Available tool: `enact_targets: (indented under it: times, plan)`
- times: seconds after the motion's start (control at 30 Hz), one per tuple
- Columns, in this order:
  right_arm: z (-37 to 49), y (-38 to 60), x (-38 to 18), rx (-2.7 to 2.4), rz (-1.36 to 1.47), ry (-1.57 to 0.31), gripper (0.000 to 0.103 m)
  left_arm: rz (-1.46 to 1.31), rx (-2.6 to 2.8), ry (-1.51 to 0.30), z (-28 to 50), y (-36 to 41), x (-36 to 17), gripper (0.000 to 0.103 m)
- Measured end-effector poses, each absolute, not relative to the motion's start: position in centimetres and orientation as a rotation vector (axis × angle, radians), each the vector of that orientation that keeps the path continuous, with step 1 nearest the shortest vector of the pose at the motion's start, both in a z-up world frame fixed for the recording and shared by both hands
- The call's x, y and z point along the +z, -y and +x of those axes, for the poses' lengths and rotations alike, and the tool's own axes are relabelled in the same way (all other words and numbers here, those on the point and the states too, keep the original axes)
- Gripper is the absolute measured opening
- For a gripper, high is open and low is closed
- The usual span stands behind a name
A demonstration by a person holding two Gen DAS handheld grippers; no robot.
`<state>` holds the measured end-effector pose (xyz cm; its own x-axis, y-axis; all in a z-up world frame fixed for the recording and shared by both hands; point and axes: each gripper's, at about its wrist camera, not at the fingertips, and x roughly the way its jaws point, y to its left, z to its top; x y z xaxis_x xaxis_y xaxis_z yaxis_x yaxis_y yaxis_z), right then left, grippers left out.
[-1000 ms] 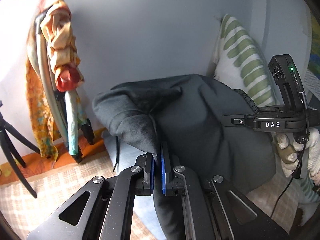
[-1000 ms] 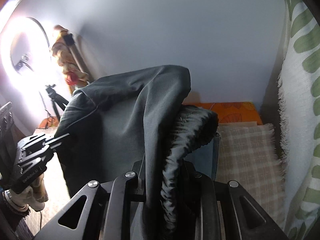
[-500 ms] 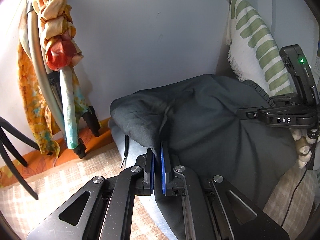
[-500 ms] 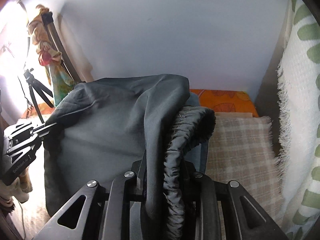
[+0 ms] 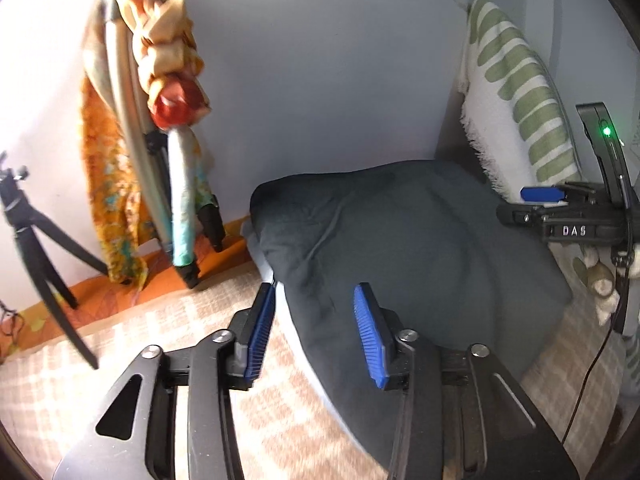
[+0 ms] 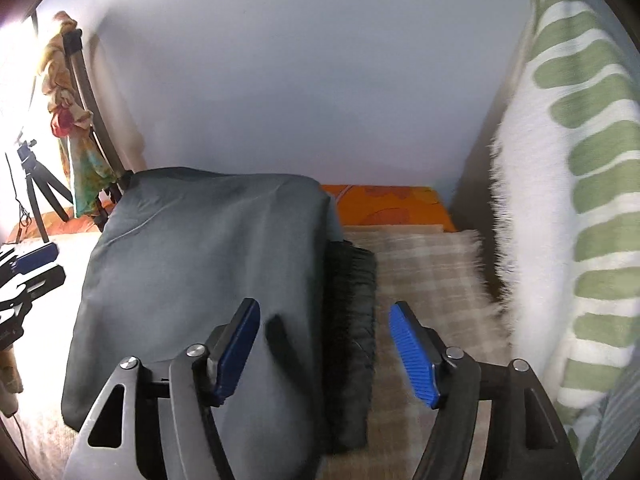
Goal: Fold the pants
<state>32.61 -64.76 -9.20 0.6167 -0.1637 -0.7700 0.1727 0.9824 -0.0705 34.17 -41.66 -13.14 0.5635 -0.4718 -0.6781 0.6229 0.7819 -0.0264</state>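
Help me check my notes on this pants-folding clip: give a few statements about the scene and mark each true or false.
1. The dark grey pants lie folded on the checked blanket. True.
2. The right gripper is clamped on the elastic waistband. False: its jaws are opening, pads clear of the cloth.
3. The left gripper pinches a fold of the pants. False: its jaws are opening and the pads press on nothing.
4. A white pillow with green stripes stands to the right of the pants. True.
5. A black tripod stands at the left. True.
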Motion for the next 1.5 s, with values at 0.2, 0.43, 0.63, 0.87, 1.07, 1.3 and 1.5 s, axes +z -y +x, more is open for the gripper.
enact_targets:
  times: [0.2,0.43,0.63,0.87,1.07,1.3,1.5]
  plan:
    - [27.7,61.7,-5.3,-0.213,-0.032,-0.807,0.089,0.205,-0.657,-0.696,30.4,38.5,-10.3,0.062]
    - [22.1,58.0,-2.5,-0.229,-0.012,-0.747,0.096,0.201,-0.638,-0.654,25.2,33.8,-7.3,0.075]
    - [17.0,53.1,-1.3,-0.235,-0.02,-0.705,0.102,0.188,-0.618,-0.616,20.7,30.0,-5.8,0.08]
    - [11.5,47.2,-1.6,-0.217,-0.022,-0.684,0.103,0.174,-0.602,-0.589,14.4,25.3,-5.1,0.08]
    - [7.7,43.0,-2.5,-0.193,-0.008,-0.666,0.103,0.174,-0.533,-0.611,10.3,22.1,-5.8,0.082]
    - [4.3,39.6,-3.1,-0.182,-0.009,-0.644,0.103,0.094,-0.411,-0.642,8.0,18.2,-6.6,0.083]
    - [2.7,38.3,-3.3,-0.181,-0.012,-0.637,0.103,0.094,-0.378,-0.643,6.2,17.0,-7.1,0.083]
